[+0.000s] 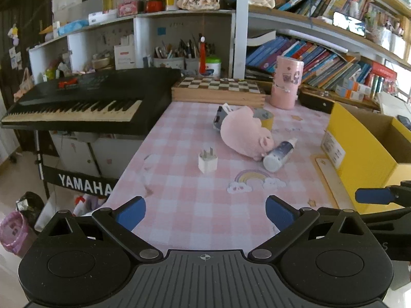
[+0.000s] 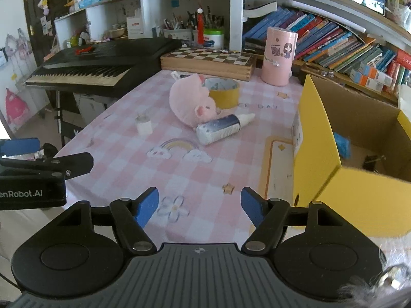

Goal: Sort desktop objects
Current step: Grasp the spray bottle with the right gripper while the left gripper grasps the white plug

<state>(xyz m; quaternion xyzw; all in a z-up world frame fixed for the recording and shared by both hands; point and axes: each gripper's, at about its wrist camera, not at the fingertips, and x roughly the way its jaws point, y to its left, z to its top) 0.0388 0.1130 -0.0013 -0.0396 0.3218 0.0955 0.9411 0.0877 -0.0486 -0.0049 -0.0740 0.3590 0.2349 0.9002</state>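
Pink plush pig [image 2: 191, 102] lies mid-table, touching the spray bottle [image 2: 221, 128] and the yellow tape roll [image 2: 224, 93]; the white charger [image 2: 143, 125] stands apart toward the left edge. Both the left gripper [image 1: 205, 211] and right gripper [image 2: 199, 206] hang wide and empty. Grabbing the pig could roll the bottle, and the yellow box [image 2: 318, 138] wall may snag a carried item.

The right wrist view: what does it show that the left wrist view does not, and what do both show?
Only the right wrist view looks inside the yellow box, where a blue item and a black clip lie. Only the left wrist view shows the YAMAHA lettering and the pink bin on the floor. Both show the white charger, the pink plush, the spray bottle, the tape roll and each open tool.
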